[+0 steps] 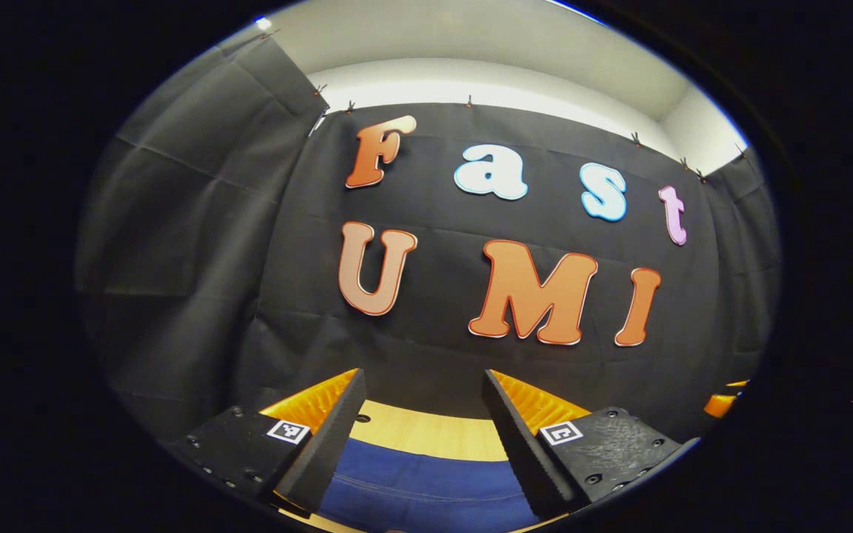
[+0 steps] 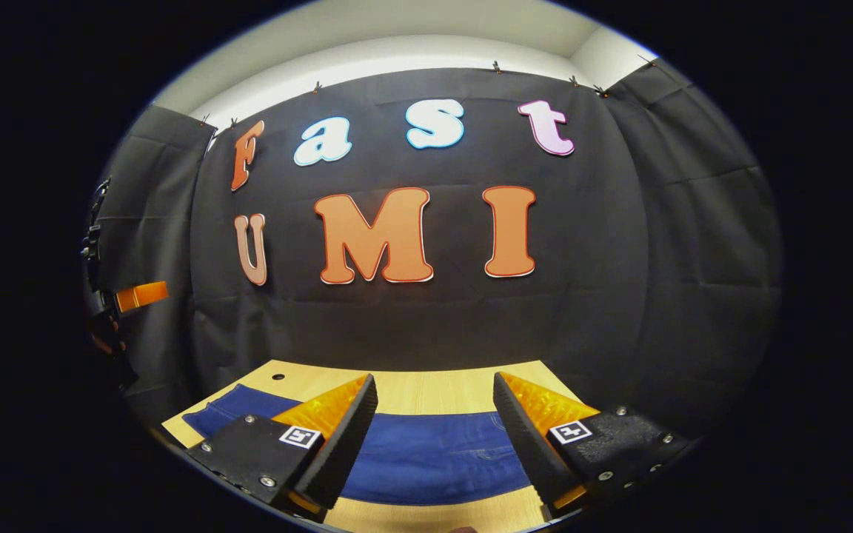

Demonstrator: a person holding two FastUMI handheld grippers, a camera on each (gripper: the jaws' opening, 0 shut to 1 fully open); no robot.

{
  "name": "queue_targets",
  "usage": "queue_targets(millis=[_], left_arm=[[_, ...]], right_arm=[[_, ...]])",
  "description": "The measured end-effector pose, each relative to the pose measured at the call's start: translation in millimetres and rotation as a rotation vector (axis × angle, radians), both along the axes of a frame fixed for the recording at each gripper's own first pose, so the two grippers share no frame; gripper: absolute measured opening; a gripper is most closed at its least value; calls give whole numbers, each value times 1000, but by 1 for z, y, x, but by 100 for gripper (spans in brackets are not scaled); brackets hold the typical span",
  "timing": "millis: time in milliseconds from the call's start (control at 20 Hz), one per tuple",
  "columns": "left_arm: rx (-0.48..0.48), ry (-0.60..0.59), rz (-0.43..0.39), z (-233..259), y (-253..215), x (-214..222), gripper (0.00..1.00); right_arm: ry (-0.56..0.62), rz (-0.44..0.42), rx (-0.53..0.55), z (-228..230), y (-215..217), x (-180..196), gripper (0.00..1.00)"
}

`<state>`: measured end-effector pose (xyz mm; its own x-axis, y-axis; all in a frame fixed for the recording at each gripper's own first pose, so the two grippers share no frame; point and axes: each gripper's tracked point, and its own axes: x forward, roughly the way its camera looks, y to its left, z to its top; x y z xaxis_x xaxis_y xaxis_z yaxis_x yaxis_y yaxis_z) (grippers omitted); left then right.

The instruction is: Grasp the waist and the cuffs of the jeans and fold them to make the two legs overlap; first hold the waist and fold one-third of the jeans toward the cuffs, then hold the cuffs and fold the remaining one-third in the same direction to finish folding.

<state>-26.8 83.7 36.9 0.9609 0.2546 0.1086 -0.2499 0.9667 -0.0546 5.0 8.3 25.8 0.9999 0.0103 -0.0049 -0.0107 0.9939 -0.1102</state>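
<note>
Left tongs (image 1: 423, 444) wide, empty | right tongs (image 2: 434, 437) wide, empty — both raised above jeans (image 2: 426, 451) | jeans flat along tabletop (image 2: 426, 389) near edge | advice: lower both together, pinch waist and cuffs at the outer hems.

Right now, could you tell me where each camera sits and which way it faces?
Left gripper view: rides the left hand-held gripper, facing the cloth wall over jeans on the table; own fingers open.
Right gripper view: rides the right hand-held gripper, facing the same wall; own fingers open, other gripper at left edge.
Shared: wall, table, jeans.
</note>
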Motion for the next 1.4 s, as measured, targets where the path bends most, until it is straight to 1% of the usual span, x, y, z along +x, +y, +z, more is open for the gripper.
queue_targets(millis=[50, 100, 200, 250, 300, 350, 400, 450, 500, 550, 600, 650, 700, 750, 850, 900, 1000, 1150, 1200, 1300, 1350, 1400], left_arm=[[-30, -9, 8, -3, -4, -4, 95], [-46, -5, 36, -6, -3, -9, 94], [-41, 7, 88, -13, 6, -18, 94], [-17, 13, 95, -14, 6, -24, 97], [15, 17, 95, -12, 6, -27, 94], [51, 25, 102, -9, 12, -29, 94], [77, 35, 109, -7, 18, -29, 99], [95, 41, 106, -5, 23, -28, 97], [109, 42, 103, -3, 27, -26, 99], [118, 45, 100, -1, 30, -23, 99], [126, 52, 95, -3, 33, -19, 99], [135, 62, 93, -5, 37, -16, 99], [141, 72, 91, -8, 41, -15, 94], [148, 76, 83, -9, 43, -12, 94], [182, 98, 70, -13, 49, -9, 99], [211, 115, 70, -18, 54, -7, 94], [281, 141, 63, -24, 59, -3, 94], [390, 211, 31, -46, 65, -4, 98], [446, 250, 14, -55, 70, -6, 100], [569, 340, -9, -77, 78, -8, 98], [636, 386, -19, -89, 83, -10, 100], [731, 448, -26, -103, 91, -16, 98]], right_arm=[[9, 12, -17, -1, 0, 2, 96], [12, 45, -33, -1, 4, 4, 97], [13, 102, -27, 4, 11, 7, 96], [17, 106, 9, 6, 9, 10, 96], [16, 99, 30, 7, 10, 13, 96], [10, 85, 34, 8, 8, 16, 96], [6, 57, 24, 8, 4, 18, 97], [7, 28, 4, 7, -1, 20, 97], [2, 3, -18, 7, -5, 22, 97], [0, -20, -36, 8, -9, 23, 100], [-3, -36, -45, 9, -11, 23, 97], [-8, -44, -43, 10, -12, 23, 97], [-5, -51, -37, 11, -14, 24, 97], [2, -60, -32, 10, -15, 23, 97], [9, -81, -33, 6, -19, 23, 97], [20, -84, -35, 1, -19, 23, 96], [57, -86, -45, -11, -17, 23, 96], [92, -91, -67, -23, -17, 26, 97], [106, -92, -72, -28, -17, 27, 96], [126, -85, -74, -33, -15, 30, 96], [134, -83, -73, -35, -14, 33, 96], [138, -83, -72, -37, -14, 34, 97]])
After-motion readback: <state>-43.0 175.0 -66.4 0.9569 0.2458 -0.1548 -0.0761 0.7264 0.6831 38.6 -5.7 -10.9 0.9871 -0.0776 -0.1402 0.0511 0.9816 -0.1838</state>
